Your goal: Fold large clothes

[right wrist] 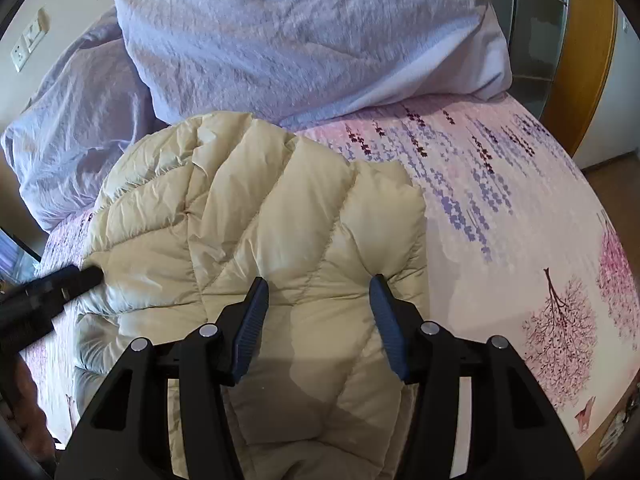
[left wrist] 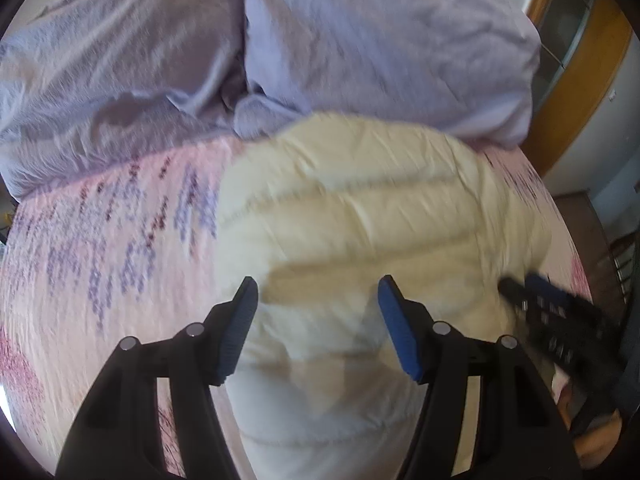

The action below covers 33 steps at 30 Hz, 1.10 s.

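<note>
A cream quilted puffer jacket [left wrist: 360,208] lies on the bed, partly folded over itself; it also shows in the right wrist view [right wrist: 256,216]. My left gripper [left wrist: 316,288] is open and empty, held just above the jacket's near part. My right gripper [right wrist: 320,284] is open and empty over the jacket's right edge. The right gripper shows blurred at the jacket's right side in the left wrist view [left wrist: 520,292]. The left gripper's tip touches the jacket's left side in the right wrist view [right wrist: 90,274].
The bed has a pink sheet [right wrist: 500,208] printed with purple flowers and pink trees. A crumpled lilac duvet [left wrist: 120,80] and a lilac pillow [right wrist: 304,40] lie behind the jacket. A wooden-framed glass door [left wrist: 576,52] stands at the far right. A wall socket [right wrist: 28,40] is at left.
</note>
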### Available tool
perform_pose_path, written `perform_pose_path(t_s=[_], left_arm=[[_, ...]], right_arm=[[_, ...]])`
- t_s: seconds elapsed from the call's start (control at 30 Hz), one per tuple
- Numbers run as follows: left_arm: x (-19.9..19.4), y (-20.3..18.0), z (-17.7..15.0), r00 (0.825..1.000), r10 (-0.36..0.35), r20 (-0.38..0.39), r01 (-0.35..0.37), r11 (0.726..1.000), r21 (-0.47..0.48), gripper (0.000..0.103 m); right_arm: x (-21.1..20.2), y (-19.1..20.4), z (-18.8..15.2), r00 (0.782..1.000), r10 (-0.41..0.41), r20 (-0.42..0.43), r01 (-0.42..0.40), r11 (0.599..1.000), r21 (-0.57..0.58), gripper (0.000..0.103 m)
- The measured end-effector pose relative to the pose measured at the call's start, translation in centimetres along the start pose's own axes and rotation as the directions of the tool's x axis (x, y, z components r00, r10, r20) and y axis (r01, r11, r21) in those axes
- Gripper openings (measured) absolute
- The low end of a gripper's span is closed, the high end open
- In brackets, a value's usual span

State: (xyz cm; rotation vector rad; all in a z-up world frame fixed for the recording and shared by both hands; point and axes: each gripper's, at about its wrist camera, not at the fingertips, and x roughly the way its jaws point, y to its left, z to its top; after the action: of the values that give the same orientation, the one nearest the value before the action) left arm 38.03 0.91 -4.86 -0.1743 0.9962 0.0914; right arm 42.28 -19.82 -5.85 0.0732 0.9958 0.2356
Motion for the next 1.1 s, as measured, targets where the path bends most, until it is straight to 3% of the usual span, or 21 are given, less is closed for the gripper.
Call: perform_pose_path(t_s=[0.13,0.3,0.4,0.47,0.57,0.77,1.1], left_arm=[[0.7,0.2,1.3,0.998,0.048,0.042,-0.047,0.999,-0.016,0.07],[3.6,-0.5,0.9,0.997,0.083,-0.004,-0.083,0.996,0.012,0.072],[4.1,-1.3,0.1,0.994,0.111,0.01,-0.111,0.993,0.05,0.073],[4.2,-1.7,-0.2,0.992,0.123,0.017,-0.124,0.99,0.07,0.073],[4.2,-1.8,-0.2,0.993,0.12,0.013,-0.12,0.99,0.071,0.073],[4.4,-1.8,-0.5,0.993,0.116,0.02,-0.117,0.991,0.067,0.074],[5.0,-1.3,-0.9,0.994,0.106,0.021,-0.107,0.993,0.05,0.083]], right_arm=[[0.4,-0.2,-0.5,1.0,0.001,-0.009,-0.001,1.0,0.005,0.055],[0.0,-0.1,-0.4,1.0,-0.003,-0.014,0.003,1.0,0.0,0.055],[-0.9,0.1,0.5,1.0,-0.001,0.004,0.001,1.0,0.003,0.056],[-1.4,0.3,1.3,1.0,0.01,0.026,-0.01,1.0,0.016,0.063],[-1.7,0.6,2.4,0.998,0.021,0.063,-0.023,0.999,0.034,0.074],[-0.8,0.7,3.3,0.993,-0.014,0.118,0.008,0.999,0.047,0.08],[2.3,0.6,0.7,0.986,-0.103,0.131,0.104,0.995,-0.005,0.085]])
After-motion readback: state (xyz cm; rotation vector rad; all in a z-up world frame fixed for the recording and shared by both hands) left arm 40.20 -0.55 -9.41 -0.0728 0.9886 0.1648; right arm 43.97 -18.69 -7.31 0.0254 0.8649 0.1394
